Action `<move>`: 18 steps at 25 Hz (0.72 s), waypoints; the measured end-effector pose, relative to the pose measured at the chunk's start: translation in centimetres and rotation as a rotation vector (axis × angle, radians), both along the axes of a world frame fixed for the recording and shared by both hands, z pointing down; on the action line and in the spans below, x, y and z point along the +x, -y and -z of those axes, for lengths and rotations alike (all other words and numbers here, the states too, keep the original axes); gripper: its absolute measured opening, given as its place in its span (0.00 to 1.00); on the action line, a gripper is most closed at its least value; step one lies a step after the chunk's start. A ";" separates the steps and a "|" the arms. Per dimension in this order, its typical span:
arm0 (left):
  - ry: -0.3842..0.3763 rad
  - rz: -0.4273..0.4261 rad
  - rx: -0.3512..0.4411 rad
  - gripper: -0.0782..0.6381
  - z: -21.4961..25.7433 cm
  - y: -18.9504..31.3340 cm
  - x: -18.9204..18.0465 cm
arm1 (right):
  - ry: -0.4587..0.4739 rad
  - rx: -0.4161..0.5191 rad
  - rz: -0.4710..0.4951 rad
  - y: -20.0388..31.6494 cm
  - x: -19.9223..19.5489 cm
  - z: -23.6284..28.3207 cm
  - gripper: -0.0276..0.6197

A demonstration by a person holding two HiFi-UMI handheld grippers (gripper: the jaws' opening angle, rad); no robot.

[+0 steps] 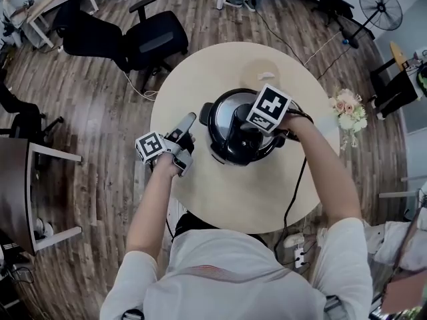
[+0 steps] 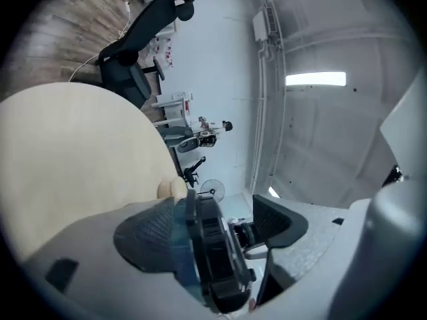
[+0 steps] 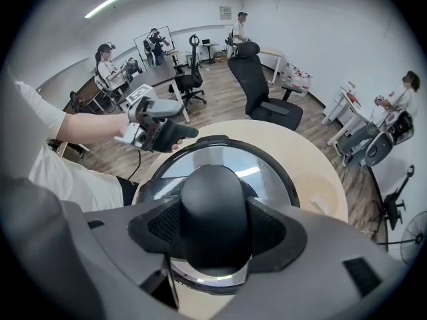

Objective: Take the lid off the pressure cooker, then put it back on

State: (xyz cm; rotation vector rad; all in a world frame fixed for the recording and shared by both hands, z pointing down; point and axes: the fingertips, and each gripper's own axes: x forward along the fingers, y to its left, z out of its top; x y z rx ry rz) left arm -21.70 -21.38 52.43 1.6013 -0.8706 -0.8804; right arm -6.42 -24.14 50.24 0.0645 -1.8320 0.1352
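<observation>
A black pressure cooker stands in the middle of the round pale table. Its shiny lid sits on the pot. My right gripper points steeply down from above, and both of its pads press the sides of the lid's black knob. My left gripper lies level at the cooker's left side, rolled onto its side. In the left gripper view a black part of the cooker's edge stands between the spread pads, with a gap to the far pad.
A black office chair stands beyond the table's far left edge. A bunch of flowers is at the table's right. A black cable runs off the near right side. People sit at desks around the room.
</observation>
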 end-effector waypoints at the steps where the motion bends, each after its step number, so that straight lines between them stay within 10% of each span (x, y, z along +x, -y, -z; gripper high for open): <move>1: 0.024 -0.011 -0.030 0.61 -1.2 0.3 0.2 | 0.001 0.002 0.000 0.0 0.1 0.0 0.49; 12: -0.147 -0.123 -0.097 0.59 -4.4 2.4 3.0 | 0.003 0.010 0.004 0.0 0.0 0.1 0.50; 18: -0.107 -0.129 -0.086 0.41 -4.0 2.4 3.2 | 0.003 0.011 0.005 0.0 0.0 0.2 0.50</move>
